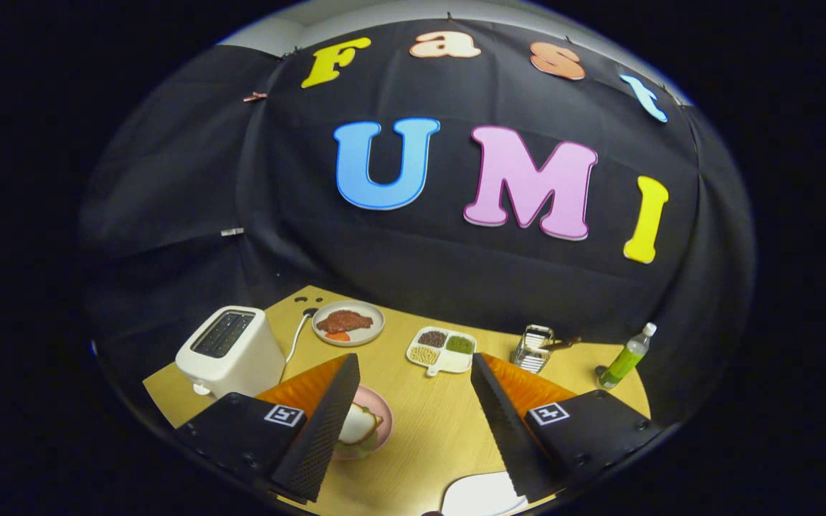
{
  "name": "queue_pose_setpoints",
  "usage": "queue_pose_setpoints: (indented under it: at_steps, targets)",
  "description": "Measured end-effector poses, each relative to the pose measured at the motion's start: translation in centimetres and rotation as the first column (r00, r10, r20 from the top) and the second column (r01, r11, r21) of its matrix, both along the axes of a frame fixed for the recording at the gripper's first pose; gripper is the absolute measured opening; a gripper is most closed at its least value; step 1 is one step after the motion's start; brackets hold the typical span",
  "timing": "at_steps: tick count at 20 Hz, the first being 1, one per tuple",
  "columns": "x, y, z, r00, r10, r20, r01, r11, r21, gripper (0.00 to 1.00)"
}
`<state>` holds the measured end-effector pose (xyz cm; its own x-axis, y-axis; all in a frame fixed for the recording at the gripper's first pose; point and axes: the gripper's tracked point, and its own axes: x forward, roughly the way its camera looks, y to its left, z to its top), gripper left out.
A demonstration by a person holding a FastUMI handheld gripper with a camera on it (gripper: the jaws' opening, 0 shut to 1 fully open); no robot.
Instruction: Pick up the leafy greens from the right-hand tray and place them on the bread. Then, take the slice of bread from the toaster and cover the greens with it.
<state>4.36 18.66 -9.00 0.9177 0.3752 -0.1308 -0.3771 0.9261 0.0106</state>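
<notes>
The bread [357, 424] lies flat on a pink plate [382, 423] on the counter [424, 419], just in front of the toaster [230, 350] and partly hidden by one finger; something greenish seems to lie at its near edge, though whether greens cover it cannot be told, nor its long axis. The gripper [413, 423] hangs above the counter with jaws wide apart and empty. Judged so, the step in hand is a reach, and the next move calls for turning toward the toaster, whose slot runs away from the plate.

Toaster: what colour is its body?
White, with dark slots on top; the toaster shows clearly in the gripper view, beyond the open gripper.
</notes>
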Motion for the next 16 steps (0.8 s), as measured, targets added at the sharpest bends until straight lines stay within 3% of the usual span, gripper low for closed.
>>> queue_pose_setpoints:
  at_steps: [6, 16]
  targets:
    - [-2.3, -6.3, 6.5, 0.979, -0.050, 0.198, 0.051, 0.999, 0.001, 0.98]
    - [-5.5, -11.2, 4.5, 0.986, -0.066, 0.154, 0.063, 0.998, 0.023, 0.98]
